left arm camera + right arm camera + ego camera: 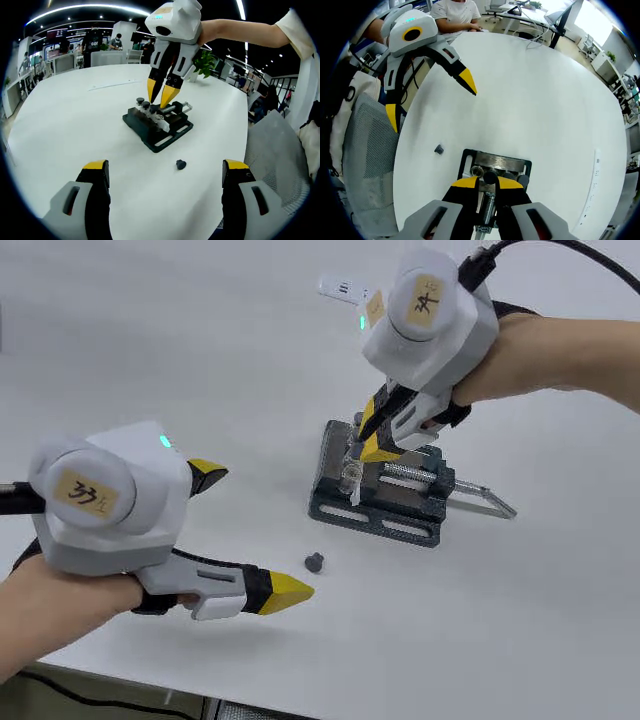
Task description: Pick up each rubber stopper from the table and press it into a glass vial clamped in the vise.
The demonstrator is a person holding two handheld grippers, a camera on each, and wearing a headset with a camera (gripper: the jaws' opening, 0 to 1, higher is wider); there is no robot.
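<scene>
A black vise [385,520] stands on the white table and clamps glass vials [350,476]. Right above it, my right gripper [365,445] points down, its jaws nearly together on a dark rubber stopper [490,176] over the vise [502,162], beside a glass vial [477,171]. In the left gripper view, two vials with dark stoppers [142,103] sit in the vise [165,137] under the right gripper [160,96]. One loose stopper [314,562] [181,164] [438,149] lies on the table in front of the vise. My left gripper [250,535] [165,167] is wide open and empty, just short of it.
A white strip [340,287] [112,85] lies on the table beyond the vise. The vise's handle [490,498] sticks out to the right. The table's near edge [300,702] runs just below my left hand. A grey mesh chair [280,145] stands beside the table.
</scene>
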